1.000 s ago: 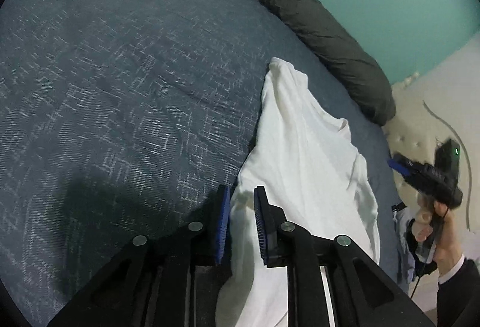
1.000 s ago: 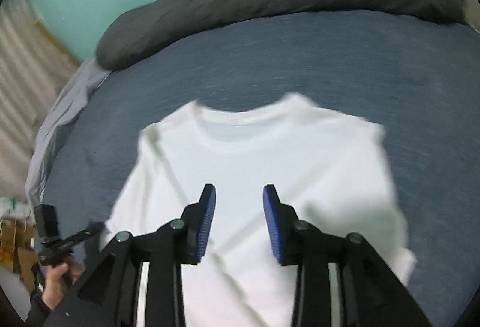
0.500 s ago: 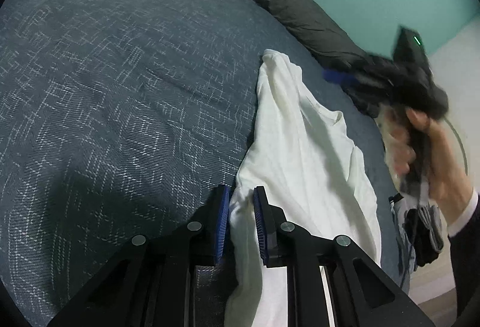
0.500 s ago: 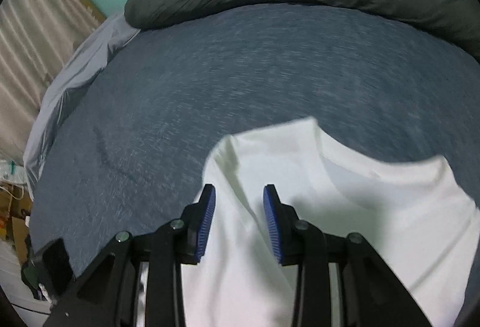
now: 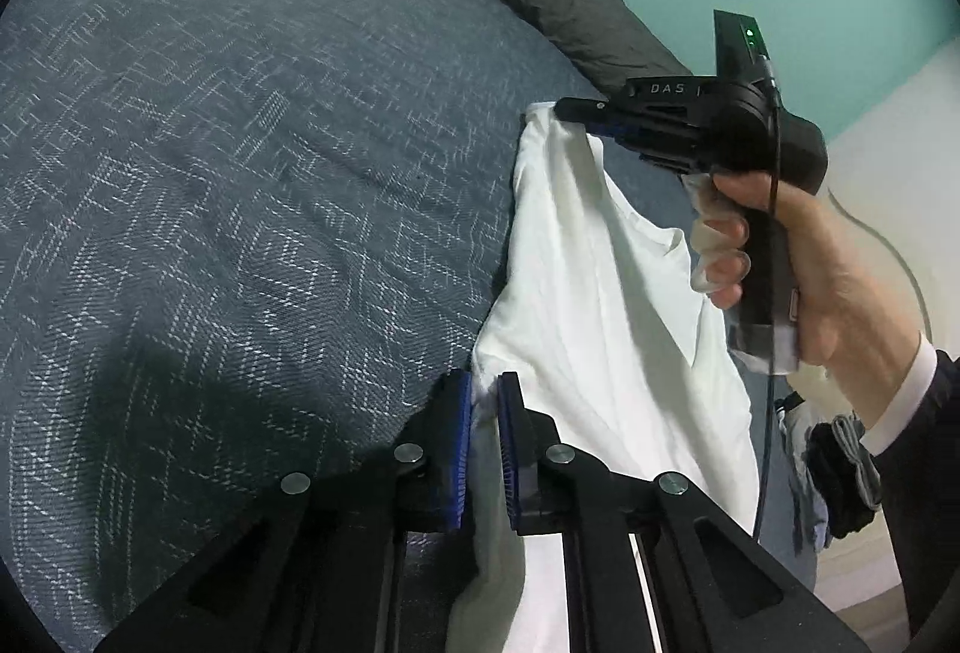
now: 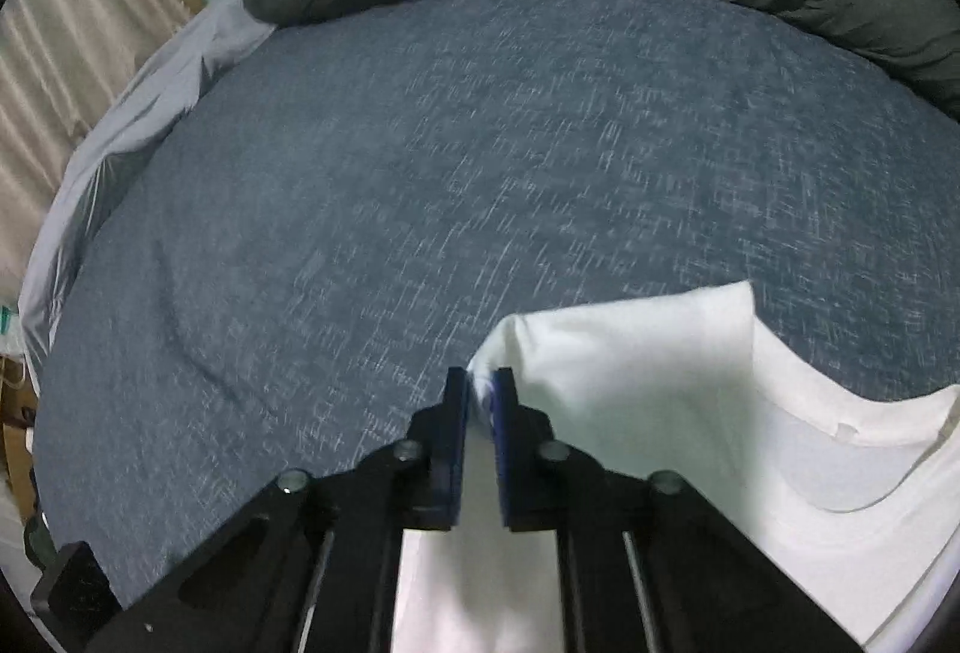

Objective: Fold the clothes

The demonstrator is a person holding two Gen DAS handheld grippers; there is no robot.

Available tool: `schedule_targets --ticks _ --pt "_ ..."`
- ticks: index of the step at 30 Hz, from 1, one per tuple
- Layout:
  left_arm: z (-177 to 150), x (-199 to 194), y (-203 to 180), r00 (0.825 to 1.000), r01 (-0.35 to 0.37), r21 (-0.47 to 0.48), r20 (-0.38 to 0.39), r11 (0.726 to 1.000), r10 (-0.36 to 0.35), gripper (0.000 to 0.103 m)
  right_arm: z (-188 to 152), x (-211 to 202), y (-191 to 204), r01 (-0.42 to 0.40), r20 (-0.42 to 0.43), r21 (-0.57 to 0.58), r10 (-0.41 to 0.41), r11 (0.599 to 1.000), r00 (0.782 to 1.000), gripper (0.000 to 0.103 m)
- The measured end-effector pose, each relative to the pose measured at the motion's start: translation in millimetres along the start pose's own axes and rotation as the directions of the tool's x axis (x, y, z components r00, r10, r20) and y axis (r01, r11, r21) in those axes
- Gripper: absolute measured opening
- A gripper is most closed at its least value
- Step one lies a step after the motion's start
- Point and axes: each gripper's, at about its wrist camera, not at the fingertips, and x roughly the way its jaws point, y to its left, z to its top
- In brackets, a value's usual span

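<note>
You have a plain white T-shirt (image 5: 600, 305) with a round collar, lifted in part off the blue-grey bedspread (image 5: 240, 173). Its left edge is pinched at two points and pulled taut between them; the body sags in soft folds.

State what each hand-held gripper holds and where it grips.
Both hold the white T-shirt along one side edge. The left hand-held gripper pinches the lower part of that edge; the right hand-held gripper pinches the shoulder end, near the collar.

One white shirt (image 5: 600, 305), two grippers: left gripper (image 5: 483, 413), right gripper (image 6: 480, 401).
</note>
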Motion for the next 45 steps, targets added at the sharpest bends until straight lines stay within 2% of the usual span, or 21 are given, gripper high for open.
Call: schedule_targets --ticks 5,10,15,19,24,27,30,34,39,43,45 --pt "-2.8 -6.8 4.6 1.000 0.007 -0.007 0.004 1.000 -0.007 0.008 7.4 -6.1 -8.8 -0.007 0.068 0.027 0.005 1.000 0.998 0.005" --pt "-4.8 -9.4 6.5 1.000 0.004 -0.015 0.002 1.000 -0.004 0.008 8.8 12.7 -5.1 0.001 0.033 0.009 -0.002 1.000 0.999 0.005" --pt "-5.5 -8.9 3.2 1.000 0.001 -0.014 0.001 1.000 -0.001 0.008 8.2 26.0 -8.7 0.026 0.023 0.053 -0.027 0.998 0.999 0.006" --pt "-8.7 -7.4 3.4 1.000 0.003 -0.019 -0.003 1.000 -0.003 0.008 11.9 12.1 -17.7 0.035 0.105 0.100 -0.045 0.994 0.993 0.006" --pt "-7.2 -6.4 0.7 1.000 0.003 -0.028 -0.008 1.000 -0.003 0.009 6.0 -8.0 -26.4 0.028 0.131 0.118 -0.044 0.993 0.990 0.006" --pt "-3.6 -11.4 1.9 1.000 0.020 -0.060 0.002 0.998 -0.020 0.009 -10.3 -33.1 -36.0 0.008 0.133 0.140 -0.027 0.990 0.991 0.006" --pt "-1.8 -25.8 4.4 1.000 -0.006 -0.065 0.018 0.998 0.007 0.009 -27.9 -60.1 -40.9 -0.008 0.127 0.121 -0.008 0.993 0.992 0.006" --pt "-3.9 -35.8 7.7 0.999 -0.029 -0.063 -0.013 0.998 0.029 0.009 -63.1 -98.8 -55.8 -0.028 0.130 0.140 0.010 0.990 0.991 0.007" --pt "-7.7 -29.2 -5.9 0.997 -0.053 0.012 -0.057 0.999 0.054 0.010 -111.4 -140.5 -77.6 -0.053 0.133 0.182 0.029 0.982 0.991 0.008" --pt "-8.3 -16.4 -14.4 0.990 -0.107 0.081 -0.083 0.991 0.114 0.010 -146.6 -167.6 -93.0 -0.066 0.143 0.220 0.034 0.973 0.989 0.008" --pt "-6.2 -11.3 -17.3 0.983 -0.158 0.119 -0.077 0.980 0.168 0.010 -160.1 -178.1 -101.6 -0.068 0.149 0.240 0.033 0.968 0.988 0.008"
